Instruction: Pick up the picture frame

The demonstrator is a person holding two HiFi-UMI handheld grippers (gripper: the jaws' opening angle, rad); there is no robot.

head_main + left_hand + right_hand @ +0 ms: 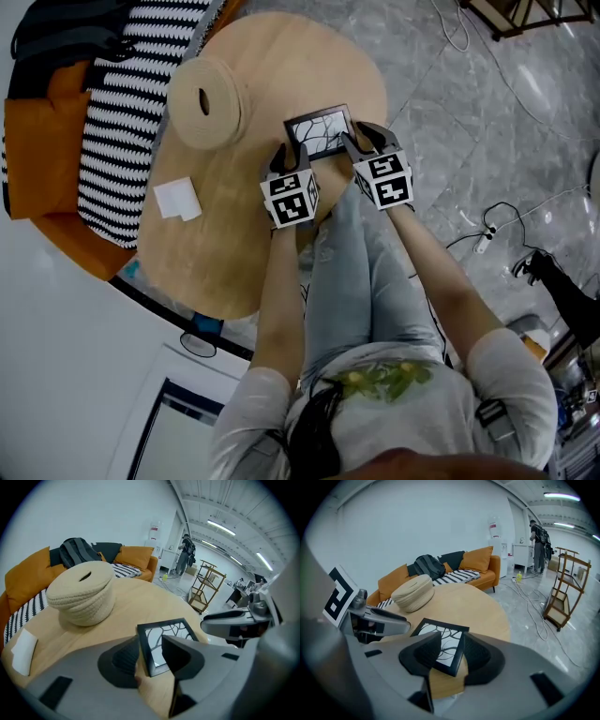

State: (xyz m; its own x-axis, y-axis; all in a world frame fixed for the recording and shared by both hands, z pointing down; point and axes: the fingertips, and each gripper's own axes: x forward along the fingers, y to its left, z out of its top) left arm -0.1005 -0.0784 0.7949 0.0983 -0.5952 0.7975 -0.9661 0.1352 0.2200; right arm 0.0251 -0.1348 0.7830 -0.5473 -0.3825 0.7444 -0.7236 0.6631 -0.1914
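Head view looks steeply down on a round wooden counter; the picture frame lies flat on it, near the edge closest to the person, its black border around a pale print of dark branching lines. The left hand-held gripper reaches the frame's near left corner and the right hand-held gripper its near right corner; both slope downward with their marker cubes facing up.

Left gripper view shows the left hand-held gripper with jaws set wide; one jaw sits outside the frame's black edge, the other over the glass; the edge stands between them and they do not look pressed onto it. Right gripper view shows the right hand-held gripper likewise spread wide, straddling the opposite corner of the frame; its pads are not closed on the border.

Beyond the frame stands a woven lidded basket, well apart from it; a white folded paper lies near the counter's left side. An orange sofa with a striped blanket and a dark backpack runs behind the counter; a wooden rack stands on the grey floor, and a person stands far off.
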